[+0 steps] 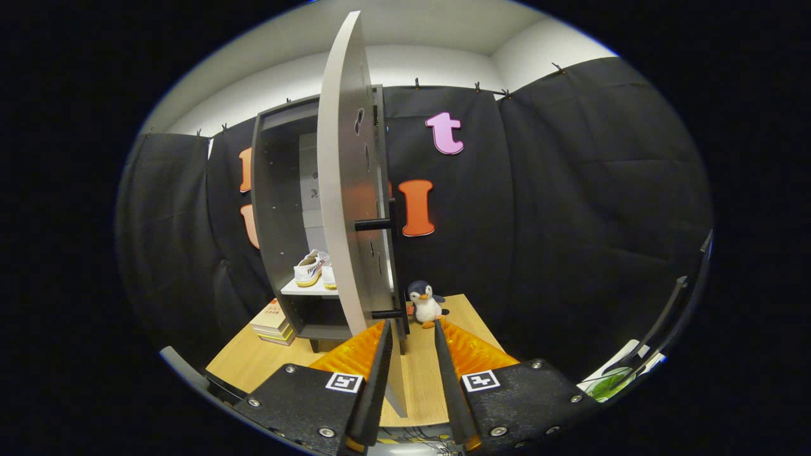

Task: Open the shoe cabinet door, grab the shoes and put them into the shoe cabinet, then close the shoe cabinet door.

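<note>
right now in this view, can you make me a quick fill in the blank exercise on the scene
1. The cabinet door stands ____.
2. The shoes sit on a ____ inside the shoe cabinet.
3. The toy beside the cabinet on the table is a ____.
4. The gripper fingers are ____, the door's lower edge between them.

Missing words: open; shelf; penguin; open

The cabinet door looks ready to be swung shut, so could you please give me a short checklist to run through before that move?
1. Shoes on the shelf inside the shoe cabinet: ok.
2. Door open, standing edge-on ahead of the tool: ok.
3. Tool open, door's lower edge between its fingers, neither visibly pressing: ok.
4. Shoes fully behind the door's closing line: cannot tell.
5. Penguin toy out of the door's path, beside the handle side: cannot tell.
6. Books beside the cabinet, away from the door: ok.
</note>
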A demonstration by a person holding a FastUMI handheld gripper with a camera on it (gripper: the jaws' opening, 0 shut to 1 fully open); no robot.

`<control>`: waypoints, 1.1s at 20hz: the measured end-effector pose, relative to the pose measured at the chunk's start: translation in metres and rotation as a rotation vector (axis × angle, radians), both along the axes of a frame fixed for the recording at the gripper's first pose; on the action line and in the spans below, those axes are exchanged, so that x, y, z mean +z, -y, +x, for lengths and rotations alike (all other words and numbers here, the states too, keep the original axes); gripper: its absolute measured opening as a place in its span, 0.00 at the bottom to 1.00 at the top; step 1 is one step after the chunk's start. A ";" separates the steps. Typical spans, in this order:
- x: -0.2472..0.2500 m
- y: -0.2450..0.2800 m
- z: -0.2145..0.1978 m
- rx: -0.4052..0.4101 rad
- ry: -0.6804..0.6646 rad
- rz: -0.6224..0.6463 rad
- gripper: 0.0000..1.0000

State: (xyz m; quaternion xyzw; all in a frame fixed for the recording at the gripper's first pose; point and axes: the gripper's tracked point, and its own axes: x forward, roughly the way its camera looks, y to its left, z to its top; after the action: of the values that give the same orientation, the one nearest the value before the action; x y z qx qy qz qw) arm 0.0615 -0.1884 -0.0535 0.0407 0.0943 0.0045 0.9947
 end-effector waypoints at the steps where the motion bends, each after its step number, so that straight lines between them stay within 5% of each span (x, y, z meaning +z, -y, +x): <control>1: -0.001 0.000 0.006 0.012 -0.003 -0.002 0.43; 12: -0.011 -0.032 0.014 0.088 0.002 0.003 0.46; 22: -0.010 -0.114 0.023 0.245 0.005 -0.006 0.48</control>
State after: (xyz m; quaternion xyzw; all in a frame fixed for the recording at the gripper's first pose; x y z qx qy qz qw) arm 0.0849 -0.0740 -0.0630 0.0257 0.0960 0.1256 0.9871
